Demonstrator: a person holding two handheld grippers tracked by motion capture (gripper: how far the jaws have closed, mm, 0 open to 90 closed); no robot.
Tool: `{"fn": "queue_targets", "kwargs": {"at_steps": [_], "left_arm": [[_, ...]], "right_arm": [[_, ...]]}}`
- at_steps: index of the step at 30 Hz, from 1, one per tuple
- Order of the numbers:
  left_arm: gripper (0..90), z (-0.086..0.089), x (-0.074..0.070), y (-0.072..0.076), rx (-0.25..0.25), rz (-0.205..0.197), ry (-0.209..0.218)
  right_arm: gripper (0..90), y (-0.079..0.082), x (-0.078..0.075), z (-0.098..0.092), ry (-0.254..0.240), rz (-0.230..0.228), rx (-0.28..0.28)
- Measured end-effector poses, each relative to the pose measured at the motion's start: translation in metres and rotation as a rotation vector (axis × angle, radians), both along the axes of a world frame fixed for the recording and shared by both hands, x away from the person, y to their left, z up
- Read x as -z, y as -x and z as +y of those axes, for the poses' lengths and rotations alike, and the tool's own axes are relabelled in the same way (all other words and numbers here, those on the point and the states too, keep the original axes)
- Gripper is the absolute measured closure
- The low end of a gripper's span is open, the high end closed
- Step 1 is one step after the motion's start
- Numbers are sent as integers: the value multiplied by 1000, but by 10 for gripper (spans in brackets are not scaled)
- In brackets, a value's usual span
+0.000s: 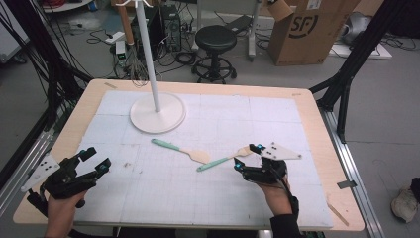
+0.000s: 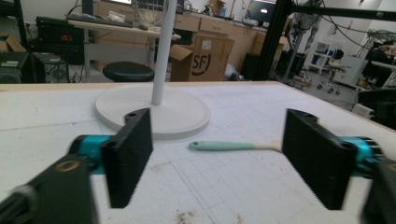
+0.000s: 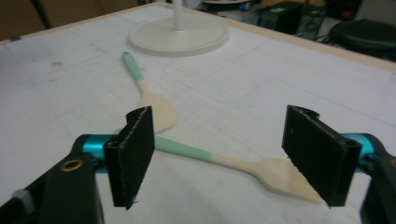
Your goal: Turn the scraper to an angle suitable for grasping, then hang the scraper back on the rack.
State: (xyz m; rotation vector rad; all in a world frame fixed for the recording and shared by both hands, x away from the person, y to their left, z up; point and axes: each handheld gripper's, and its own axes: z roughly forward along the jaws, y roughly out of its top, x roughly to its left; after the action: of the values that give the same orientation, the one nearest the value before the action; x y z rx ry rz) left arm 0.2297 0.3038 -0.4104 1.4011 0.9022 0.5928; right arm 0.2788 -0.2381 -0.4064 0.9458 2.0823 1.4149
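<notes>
Landmark: white stand, round base w/ pole, on the mat at the far-left part of the table.

Spatula: green handle, wooden blade, lies flat on mat just in front of the stand base, handle end nearest the base, blade pointing away to the right. In left gripper view it shows as spatula lying crosswise right of the base; in right gripper view spatula runs from near the base toward the camera.

Slotted turner: green handle, wooden slotted head, lies flat further from the stand, to the right-front of the spatula. Handle end sits near the spatula blade; can't tell if they touch. Right gripper view: turner crosses the frame, its head low by the right-hand jaw.

Right gripper: well right-front of the stand, held in a gloved hand, jaws spread wide, released. The turner head lies on the mat between and below them, pads not pressing it.

Left gripper: left-front of the stand, well apart from both utensils, jaws also spread wide, nothing between them, pointing toward the base.

No containers on the table; both utensils lie loose on the mat.

Behind the table past the stand: black stool, cardboard box.
</notes>
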Motion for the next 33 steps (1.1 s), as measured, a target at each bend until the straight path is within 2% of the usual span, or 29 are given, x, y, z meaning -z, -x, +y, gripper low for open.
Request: {"fn": "queue_targets", "kwargs": {"at_steps": [1,6,9,13,20,24,33], "left_arm": [[165,-1,-1,0,-4,-5,-1],[167,-5,-4,0,7,-14,1],[177,-6,-6,-2,28,-20,-6],[179,-9,-4,-2,25,-29,-6],[179,-9,-2,-1,29,-27,-2],[179,-8,-1,-1,34,-28,-5],[178,-3,2,3,38,-34,-7]], "right_arm": [[197,4,1,-6,-3,-10,14],[164,23,5,-33,-34,-36,69],[164,26,8,-41,-37,-26,75],[165,25,13,-44,-43,-9,85],[165,22,7,-33,-39,-17,58],[165,15,3,-22,-28,-21,39],[166,-14,-3,23,19,22,-53]]}}
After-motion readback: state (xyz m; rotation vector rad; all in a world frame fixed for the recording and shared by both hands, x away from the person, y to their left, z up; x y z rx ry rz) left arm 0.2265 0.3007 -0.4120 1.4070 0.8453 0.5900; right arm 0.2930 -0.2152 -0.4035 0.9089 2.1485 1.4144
